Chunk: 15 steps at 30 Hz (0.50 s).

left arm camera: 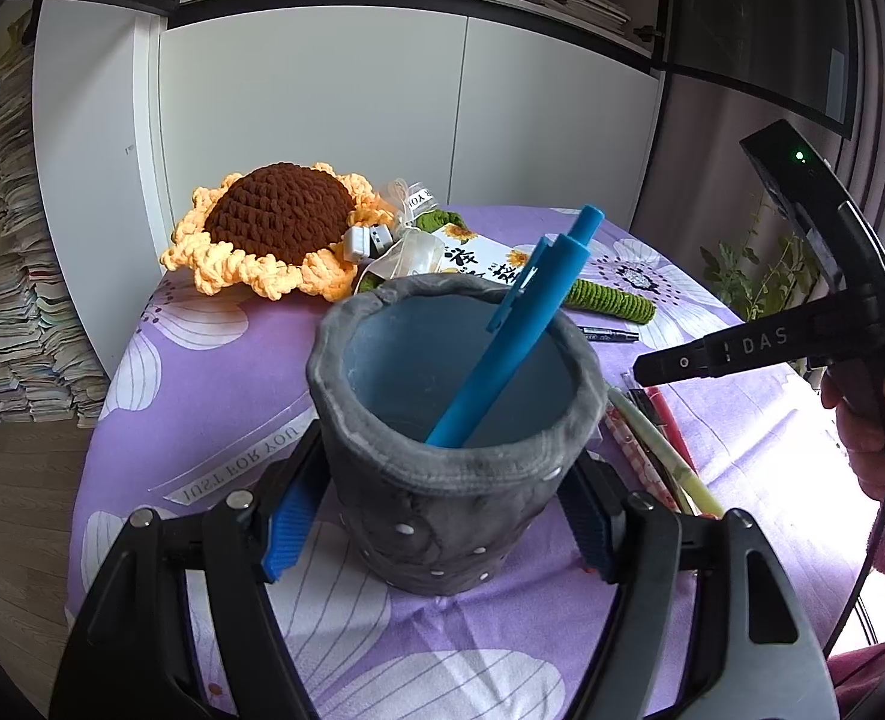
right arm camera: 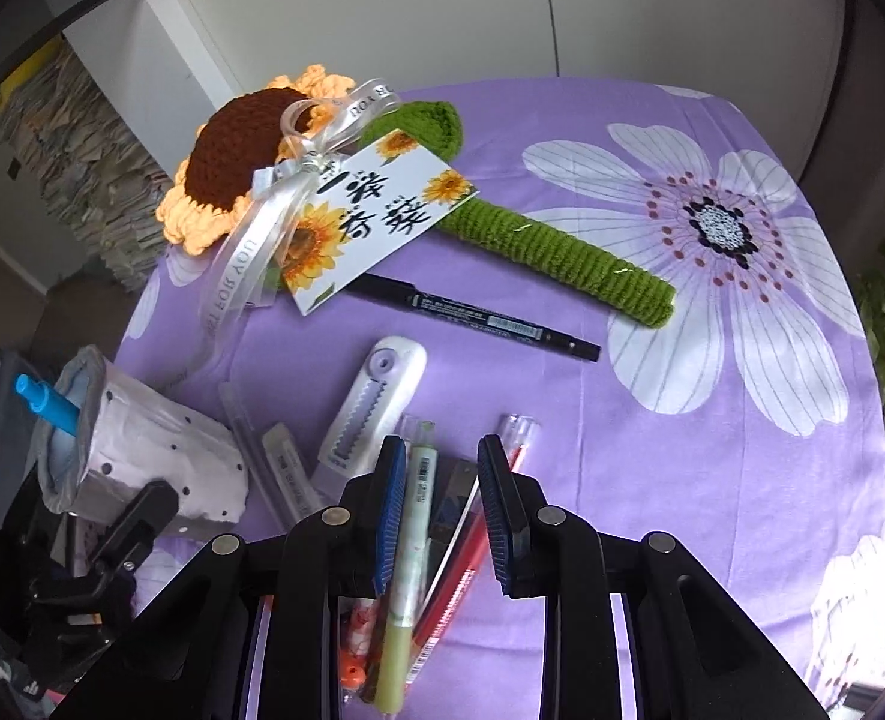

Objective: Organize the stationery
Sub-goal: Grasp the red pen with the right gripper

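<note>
Left gripper (left arm camera: 442,510) jaws clamp the grey holder (left arm camera: 442,420); right gripper (right arm camera: 445,504) jaws wide; ribbon (right arm camera: 244,264) reads "JUST FOR YOU".

Your desk (right arm camera: 652,396) wears a purple cloth printed with big white flowers. On it you have a grey pen holder (left arm camera: 442,480), a crocheted sunflower (right arm camera: 238,174) with its card (right arm camera: 376,222), a black marker (right arm camera: 478,318), a white correction tape (right arm camera: 376,402) and a cluster of pens (right arm camera: 430,516).

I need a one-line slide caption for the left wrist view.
Left gripper brackets a grey pen holder containing two blue pens.
</note>
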Each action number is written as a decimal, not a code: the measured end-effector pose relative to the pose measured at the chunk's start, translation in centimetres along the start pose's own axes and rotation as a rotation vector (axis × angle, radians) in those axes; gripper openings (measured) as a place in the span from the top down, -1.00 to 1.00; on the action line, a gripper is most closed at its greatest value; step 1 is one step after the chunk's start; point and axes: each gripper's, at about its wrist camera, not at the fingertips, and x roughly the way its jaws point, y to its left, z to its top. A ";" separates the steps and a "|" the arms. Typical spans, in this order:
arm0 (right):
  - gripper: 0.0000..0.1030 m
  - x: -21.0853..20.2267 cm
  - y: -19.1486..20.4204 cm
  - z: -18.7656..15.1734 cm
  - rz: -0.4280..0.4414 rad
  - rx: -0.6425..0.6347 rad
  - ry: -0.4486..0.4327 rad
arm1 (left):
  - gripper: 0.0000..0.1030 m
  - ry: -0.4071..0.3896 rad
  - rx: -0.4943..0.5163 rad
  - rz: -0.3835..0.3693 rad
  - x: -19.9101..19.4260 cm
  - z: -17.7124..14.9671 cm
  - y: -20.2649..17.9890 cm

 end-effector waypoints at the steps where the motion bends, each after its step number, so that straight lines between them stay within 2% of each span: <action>1: 0.46 0.0 -0.6 0.0 -0.016 0.019 0.004 | -0.39 0.000 0.000 0.000 0.0 0.0 0.0; 7: 0.46 0.4 -2.5 -0.2 -0.047 0.087 0.034 | -0.39 0.000 0.000 0.000 0.0 0.0 0.0; 11: 0.46 1.1 -2.1 -0.6 -0.027 0.084 0.069 | -0.39 0.000 0.000 0.000 0.0 0.0 0.0; 15: 0.46 0.8 -1.8 -0.9 -0.055 0.066 0.066 | -0.39 0.000 0.000 0.000 0.0 0.0 0.0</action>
